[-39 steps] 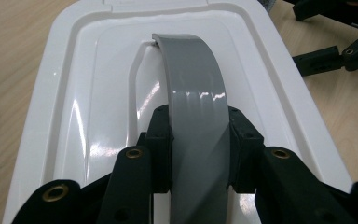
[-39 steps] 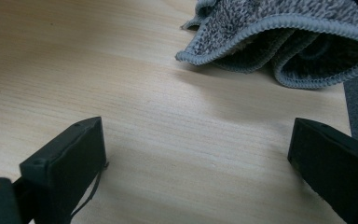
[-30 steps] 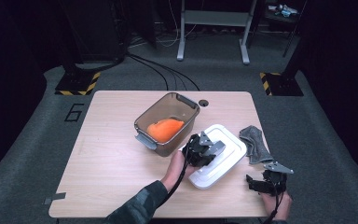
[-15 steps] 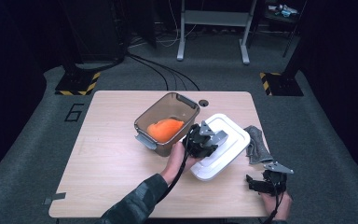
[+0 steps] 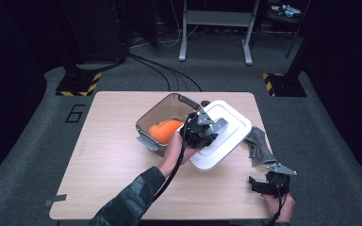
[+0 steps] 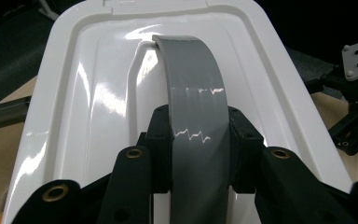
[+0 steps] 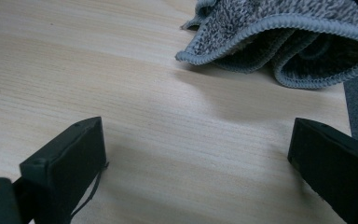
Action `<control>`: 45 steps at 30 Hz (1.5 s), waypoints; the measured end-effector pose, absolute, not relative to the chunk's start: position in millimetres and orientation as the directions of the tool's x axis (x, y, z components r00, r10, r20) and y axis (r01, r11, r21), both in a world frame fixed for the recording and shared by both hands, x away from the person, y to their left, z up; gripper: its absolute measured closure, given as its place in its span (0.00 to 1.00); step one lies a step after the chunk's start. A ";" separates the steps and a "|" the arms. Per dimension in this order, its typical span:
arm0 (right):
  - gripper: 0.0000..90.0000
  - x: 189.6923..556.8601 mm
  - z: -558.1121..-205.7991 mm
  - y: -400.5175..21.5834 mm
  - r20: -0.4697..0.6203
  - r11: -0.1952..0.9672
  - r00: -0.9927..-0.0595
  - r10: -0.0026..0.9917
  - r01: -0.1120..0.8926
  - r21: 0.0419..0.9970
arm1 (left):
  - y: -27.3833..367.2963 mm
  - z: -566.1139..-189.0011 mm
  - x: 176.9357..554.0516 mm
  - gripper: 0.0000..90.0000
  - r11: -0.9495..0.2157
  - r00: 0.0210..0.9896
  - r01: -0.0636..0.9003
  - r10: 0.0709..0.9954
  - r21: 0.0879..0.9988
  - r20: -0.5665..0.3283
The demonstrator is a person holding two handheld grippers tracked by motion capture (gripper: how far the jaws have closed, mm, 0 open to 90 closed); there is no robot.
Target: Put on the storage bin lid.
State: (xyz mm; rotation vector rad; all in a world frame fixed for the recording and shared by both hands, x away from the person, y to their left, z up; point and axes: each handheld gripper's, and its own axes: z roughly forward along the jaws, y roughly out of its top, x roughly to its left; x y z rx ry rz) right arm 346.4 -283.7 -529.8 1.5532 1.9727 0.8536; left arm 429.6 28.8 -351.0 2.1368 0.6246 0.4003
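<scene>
Where floor meets table, "6" [image 5: 75, 113] painted.

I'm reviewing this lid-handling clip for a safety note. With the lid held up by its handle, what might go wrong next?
The left gripper clamps only the narrow grey handle, so the white lid, already tilted, may swing or slip. Its lower edge hangs near the brown container with the orange thing; a careless swing might knock the rim. The grey cloth lies beside it and might snag the lid if it is set back down.
</scene>
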 end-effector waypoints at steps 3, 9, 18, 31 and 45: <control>0.04 346.4 -529.8 -283.8 0.005 0.160 -0.237 0.971 0.669 0.726 | 35.8 -345.4 433.8 0.74 -0.511 0.815 0.294 0.575 0.808 0.067; 0.04 346.4 -529.8 -283.8 0.005 0.160 -0.237 0.971 0.669 0.726 | 49.0 -335.0 439.6 0.74 -0.508 0.798 0.292 0.596 0.811 0.086; 0.04 346.4 -529.8 -283.7 0.005 0.160 -0.237 0.972 0.669 0.726 | 72.2 -328.6 450.5 0.74 -0.499 0.773 0.303 0.626 0.812 0.097; 0.04 346.4 -529.8 -283.8 0.004 0.160 -0.237 0.971 0.669 0.726 | 110.4 -326.2 464.2 0.74 -0.485 0.734 0.328 0.671 0.811 0.104; 0.04 346.2 -529.7 -283.6 0.006 0.158 -0.235 0.972 0.670 0.725 | 146.5 -334.9 480.2 0.74 -0.476 0.690 0.377 0.716 0.794 0.102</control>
